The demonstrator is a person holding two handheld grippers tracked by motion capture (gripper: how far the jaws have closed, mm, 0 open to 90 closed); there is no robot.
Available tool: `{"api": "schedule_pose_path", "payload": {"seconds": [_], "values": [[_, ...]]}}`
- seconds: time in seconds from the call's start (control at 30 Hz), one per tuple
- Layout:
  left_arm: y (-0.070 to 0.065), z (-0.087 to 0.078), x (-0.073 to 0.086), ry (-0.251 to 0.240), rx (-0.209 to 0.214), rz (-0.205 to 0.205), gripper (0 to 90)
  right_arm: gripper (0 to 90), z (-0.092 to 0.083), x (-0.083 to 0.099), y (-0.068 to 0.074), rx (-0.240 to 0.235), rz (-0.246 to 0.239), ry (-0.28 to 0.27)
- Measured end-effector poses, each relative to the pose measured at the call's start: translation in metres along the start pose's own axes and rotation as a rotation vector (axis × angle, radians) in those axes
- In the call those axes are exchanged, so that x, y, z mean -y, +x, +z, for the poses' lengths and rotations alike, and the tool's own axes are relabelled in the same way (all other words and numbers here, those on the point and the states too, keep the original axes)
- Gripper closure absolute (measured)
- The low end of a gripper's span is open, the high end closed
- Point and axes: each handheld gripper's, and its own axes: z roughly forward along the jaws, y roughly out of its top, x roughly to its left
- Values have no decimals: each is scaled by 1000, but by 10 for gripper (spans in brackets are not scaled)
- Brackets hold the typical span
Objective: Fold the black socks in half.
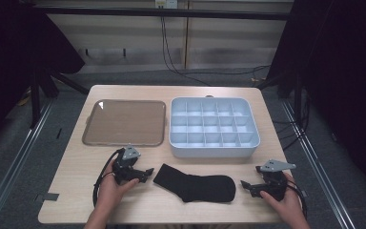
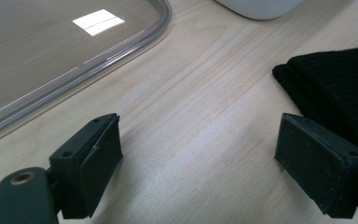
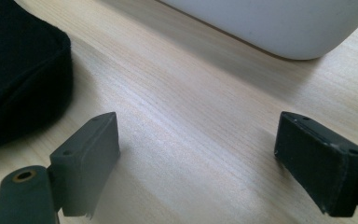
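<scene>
One black sock [image 1: 195,186] lies flat at the lower centre of the high view, on the wooden table [image 1: 76,162] between my two tools. Left of it I hold the left gripper [image 1: 148,172], jaws spread wide over bare wood, nothing between them. Right of the toe sits the right gripper [image 1: 245,185], jaws likewise apart and empty. Above the sock, mid-frame, I see a pale blue compartment tray [image 1: 214,148], its clear lid [image 1: 124,123] to the left.

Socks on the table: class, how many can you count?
1. A black sock lies flat at the table's near edge, between the two hand-held grippers. None seems hidden.
</scene>
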Motion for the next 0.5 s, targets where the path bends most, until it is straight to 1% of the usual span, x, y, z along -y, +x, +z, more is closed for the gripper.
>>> {"api": "schedule_pose_path", "payload": {"seconds": [0.33, 0.4, 0.5], "values": [[0, 0, 0, -1, 2, -2, 136, 134, 0, 0, 0, -1, -2, 0], [0, 0, 0, -2, 3, -3, 137, 135, 0, 0, 0, -7, -10, 0], [0, -1, 0, 2, -4, -3, 136, 144, -2, 2, 1, -29, -24, -3]]}}
